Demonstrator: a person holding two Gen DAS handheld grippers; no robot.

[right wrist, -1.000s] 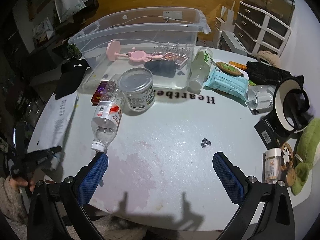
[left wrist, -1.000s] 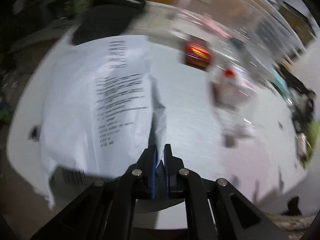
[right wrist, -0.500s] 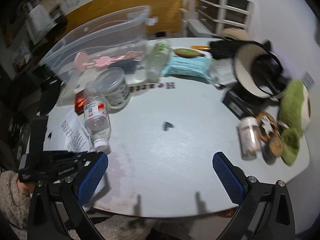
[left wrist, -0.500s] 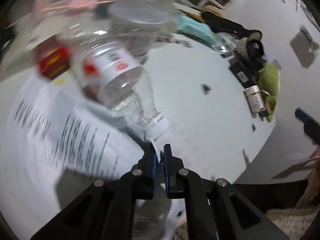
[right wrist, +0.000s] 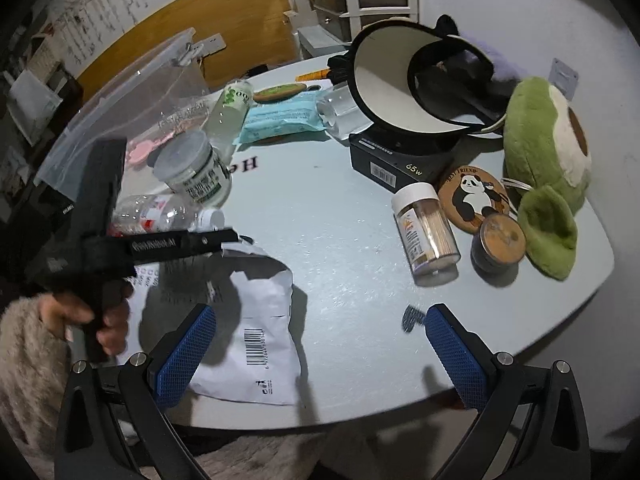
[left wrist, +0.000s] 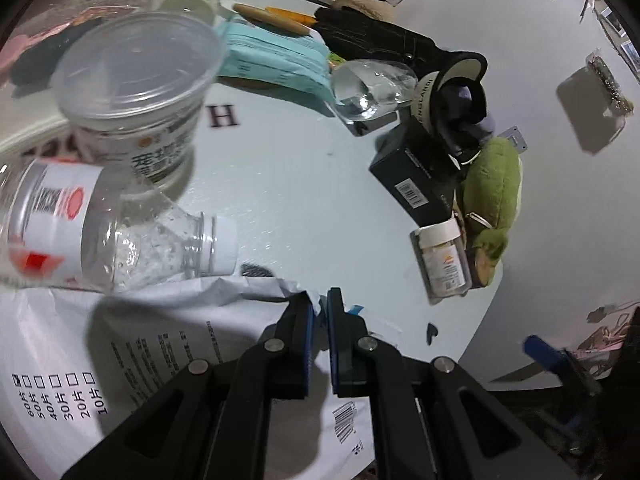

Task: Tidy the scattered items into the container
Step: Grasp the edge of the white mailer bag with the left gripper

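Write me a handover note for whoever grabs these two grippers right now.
Left gripper: shut on the edge of the white printed paper bag, which lies at the near table edge.
Right gripper: open, holding nothing, above the near edge.
Clear bin: at the far left; a pink item shows through its wall.
Still out on the table: water bottle on its side, lidded tub, teal pack, black box, small jar, panda coaster, green plush, visor.
Left to do: carry the bag to the bin, then the rest.

The lying bottle [left wrist: 100, 232] touches the jar [left wrist: 136, 92], paper [left wrist: 160, 344] just beside.
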